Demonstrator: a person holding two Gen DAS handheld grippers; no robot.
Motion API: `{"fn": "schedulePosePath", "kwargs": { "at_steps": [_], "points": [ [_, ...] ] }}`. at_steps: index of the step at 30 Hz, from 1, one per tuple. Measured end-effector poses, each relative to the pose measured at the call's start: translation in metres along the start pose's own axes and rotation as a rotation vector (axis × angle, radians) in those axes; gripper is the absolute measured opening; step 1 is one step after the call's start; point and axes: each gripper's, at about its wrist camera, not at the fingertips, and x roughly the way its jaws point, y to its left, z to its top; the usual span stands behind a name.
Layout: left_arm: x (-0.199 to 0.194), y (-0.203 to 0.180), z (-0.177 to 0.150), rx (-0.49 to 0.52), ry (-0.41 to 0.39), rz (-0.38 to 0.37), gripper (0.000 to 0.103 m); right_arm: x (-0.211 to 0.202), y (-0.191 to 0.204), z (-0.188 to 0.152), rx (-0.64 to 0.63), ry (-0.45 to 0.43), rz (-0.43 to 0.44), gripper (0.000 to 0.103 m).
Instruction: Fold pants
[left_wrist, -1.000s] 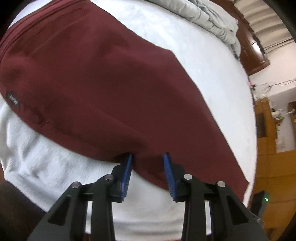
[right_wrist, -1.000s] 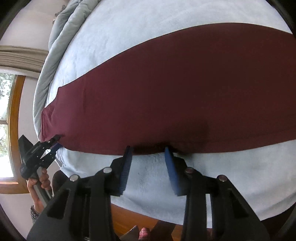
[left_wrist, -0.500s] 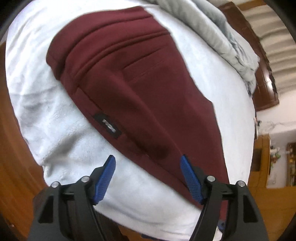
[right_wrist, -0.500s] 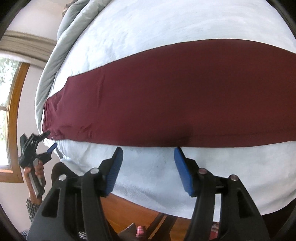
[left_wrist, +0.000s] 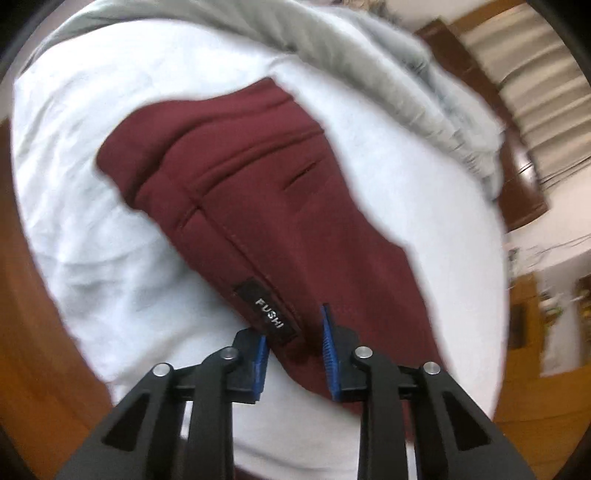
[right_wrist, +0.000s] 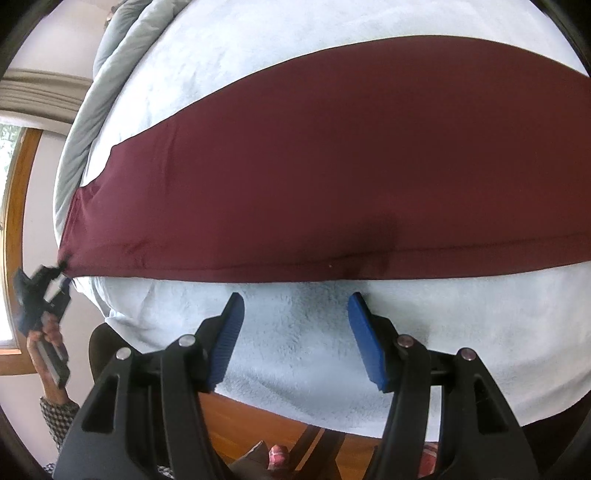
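Maroon pants (left_wrist: 258, 184) lie flat on a white fleece blanket (left_wrist: 92, 221), waistband toward the far left in the left wrist view. My left gripper (left_wrist: 293, 325) sits at the near edge by the black label (left_wrist: 269, 314). Its jaws are closing, and the folded edge is pinched between the blue pads. In the right wrist view the pants (right_wrist: 332, 166) stretch across as a long band. The left gripper (right_wrist: 61, 271), held by a hand (right_wrist: 48, 332), grips their far-left corner. My right gripper (right_wrist: 295, 299) stands open over the blanket (right_wrist: 295, 350), just short of the pants' near edge, with nothing between its fingers.
A bunched grey duvet (left_wrist: 369, 55) runs along the far side of the bed, also seen as the duvet (right_wrist: 110, 74) at the upper left. Wooden floor (left_wrist: 29, 332) lies past the blanket's near edge. A dark headboard (left_wrist: 524, 184) stands at the right, a window (right_wrist: 14, 184) at the left.
My left gripper slid along the near edge to the waist end, opened wide, then closed on the edge by the label. My right gripper let go of the edge, opened and drew back slightly.
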Motion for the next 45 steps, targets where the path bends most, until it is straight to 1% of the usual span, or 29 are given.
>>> {"fn": "schedulePosePath", "kwargs": {
  "at_steps": [2, 3, 5, 7, 8, 10, 11, 12, 14, 17, 18, 22, 25, 27, 28, 29, 30, 32, 33, 35, 36, 37, 38, 39, 40, 41, 42, 43, 45],
  "points": [
    [0.023, 0.027, -0.005, -0.036, 0.075, 0.044, 0.026, 0.002, -0.002, 0.001, 0.012, 0.005, 0.004, 0.059],
    [0.027, 0.033, -0.008, -0.036, 0.075, 0.036, 0.026, 0.002, -0.003, 0.001, 0.015, 0.006, 0.008, 0.059],
    [0.021, 0.024, -0.01, 0.017, 0.042, 0.052, 0.026, -0.001, -0.003, 0.0, 0.013, -0.001, 0.008, 0.059],
    [0.008, 0.014, -0.013, 0.046, 0.011, 0.052, 0.029, -0.009, -0.007, 0.0, 0.011, -0.016, 0.005, 0.064],
    [0.003, 0.009, -0.015, 0.06, -0.001, 0.056, 0.032, -0.015, -0.011, 0.0, 0.013, -0.032, 0.008, 0.068],
    [-0.009, -0.012, -0.023, 0.093, -0.042, 0.072, 0.042, -0.031, -0.023, -0.003, 0.035, -0.061, 0.03, 0.069],
    [-0.012, -0.024, -0.027, 0.108, -0.058, 0.078, 0.054, -0.037, -0.029, -0.005, 0.054, -0.07, 0.037, 0.071],
    [-0.016, -0.038, -0.036, 0.132, -0.063, 0.074, 0.061, -0.043, -0.039, -0.007, 0.078, -0.082, 0.044, 0.072],
    [-0.016, -0.061, -0.049, 0.182, -0.063, 0.044, 0.061, -0.058, -0.064, -0.013, 0.14, -0.106, 0.058, 0.072],
    [-0.004, -0.111, -0.084, 0.309, 0.009, -0.088, 0.063, -0.071, -0.096, -0.021, 0.22, -0.136, 0.069, 0.072],
    [0.003, -0.125, -0.093, 0.345, 0.033, -0.113, 0.063, -0.074, -0.108, -0.022, 0.25, -0.147, 0.069, 0.072],
    [0.045, -0.179, -0.124, 0.462, 0.133, -0.166, 0.063, -0.084, -0.156, -0.019, 0.362, -0.223, 0.087, 0.072],
    [0.071, -0.197, -0.15, 0.515, 0.192, -0.157, 0.064, -0.092, -0.188, -0.012, 0.442, -0.319, 0.154, 0.071],
    [0.09, -0.201, -0.163, 0.541, 0.23, -0.113, 0.064, -0.094, -0.201, -0.006, 0.475, -0.371, 0.19, 0.071],
    [0.09, -0.194, -0.174, 0.542, 0.248, -0.096, 0.064, -0.093, -0.208, -0.003, 0.497, -0.382, 0.211, 0.071],
    [0.094, -0.193, -0.179, 0.546, 0.242, -0.08, 0.064, -0.088, -0.209, -0.001, 0.51, -0.384, 0.224, 0.07],
    [0.095, -0.194, -0.181, 0.554, 0.237, -0.079, 0.066, -0.086, -0.214, 0.001, 0.532, -0.39, 0.239, 0.068],
    [0.088, -0.193, -0.189, 0.555, 0.229, -0.073, 0.067, -0.09, -0.212, 0.004, 0.494, -0.431, 0.254, 0.064],
    [0.084, -0.193, -0.191, 0.552, 0.227, -0.076, 0.068, -0.093, -0.208, 0.004, 0.461, -0.464, 0.256, 0.054],
    [0.084, -0.2, -0.19, 0.549, 0.24, -0.092, 0.069, -0.101, -0.202, 0.001, 0.423, -0.529, 0.27, 0.044],
    [0.084, -0.199, -0.194, 0.558, 0.246, -0.081, 0.069, -0.107, -0.204, 0.003, 0.41, -0.558, 0.291, 0.039],
    [0.086, -0.199, -0.196, 0.566, 0.245, -0.074, 0.069, -0.11, -0.205, 0.003, 0.404, -0.576, 0.306, 0.038],
    [0.089, -0.198, -0.197, 0.574, 0.241, -0.07, 0.069, -0.109, -0.205, 0.007, 0.404, -0.568, 0.293, 0.039],
    [0.095, -0.204, -0.192, 0.579, 0.238, -0.064, 0.069, -0.104, -0.205, 0.015, 0.416, -0.525, 0.21, 0.046],
    [0.097, -0.206, -0.19, 0.579, 0.234, -0.059, 0.069, -0.098, -0.204, 0.022, 0.424, -0.493, 0.149, 0.05],
    [0.096, -0.21, -0.194, 0.58, 0.229, -0.055, 0.07, -0.093, -0.21, 0.026, 0.428, -0.469, 0.137, 0.052],
    [0.095, -0.212, -0.196, 0.583, 0.226, -0.054, 0.072, -0.088, -0.213, 0.029, 0.439, -0.458, 0.135, 0.049],
    [0.093, -0.212, -0.197, 0.587, 0.226, -0.051, 0.072, -0.087, -0.214, 0.031, 0.447, -0.459, 0.126, 0.044],
    [0.09, -0.214, -0.195, 0.59, 0.226, -0.046, 0.072, -0.091, -0.207, 0.034, 0.421, -0.463, 0.144, 0.017]
  ]
}}
